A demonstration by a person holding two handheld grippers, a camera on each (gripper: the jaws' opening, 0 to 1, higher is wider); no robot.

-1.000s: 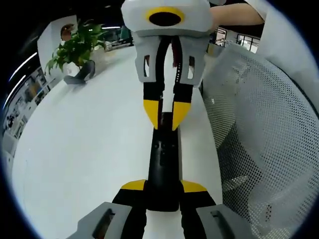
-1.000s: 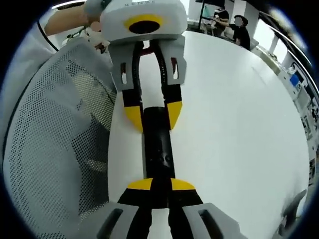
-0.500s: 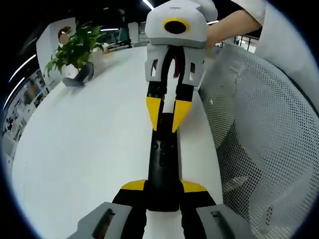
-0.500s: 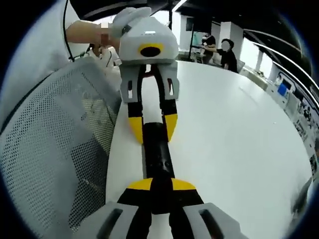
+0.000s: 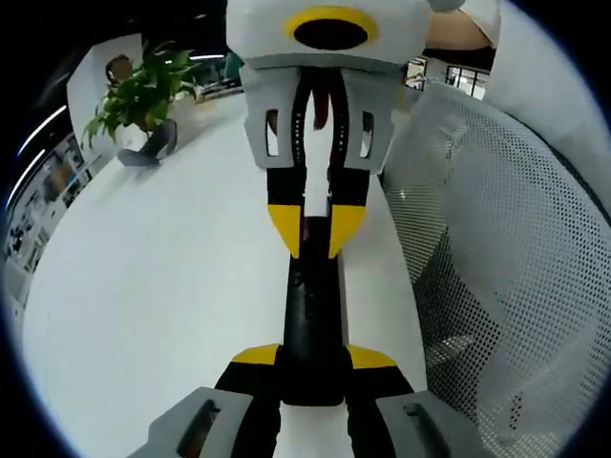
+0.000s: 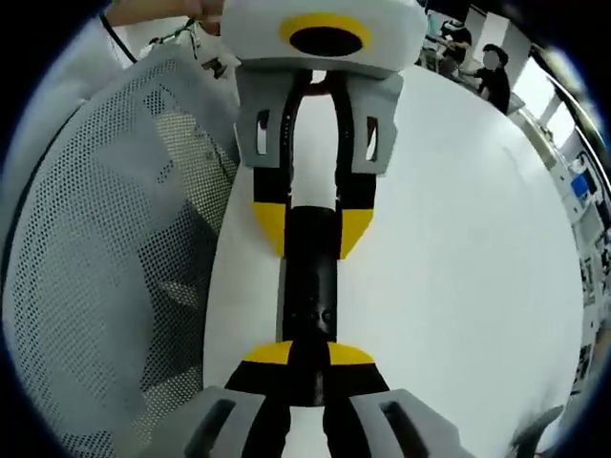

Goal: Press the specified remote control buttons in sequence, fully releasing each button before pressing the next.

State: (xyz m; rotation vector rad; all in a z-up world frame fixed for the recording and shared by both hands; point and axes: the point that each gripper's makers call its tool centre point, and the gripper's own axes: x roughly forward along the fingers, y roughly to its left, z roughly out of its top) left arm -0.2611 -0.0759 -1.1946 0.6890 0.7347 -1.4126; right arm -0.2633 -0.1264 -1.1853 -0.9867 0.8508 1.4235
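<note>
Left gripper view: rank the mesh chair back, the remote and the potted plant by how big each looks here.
1. Mesh chair back, clearly largest.
2. Remote, a long black bar held at both ends by the left gripper and the right gripper.
3. Potted plant, smallest, though it stands far off, so its true size is unsure.

right gripper point(image 5: 316, 232) — larger and lower at 12 o'clock than half a second ago | left gripper point(image 6: 313, 230) — likewise nearer | yellow tips closer along the slim black plastic remote control point(image 5: 313, 315)
</note>
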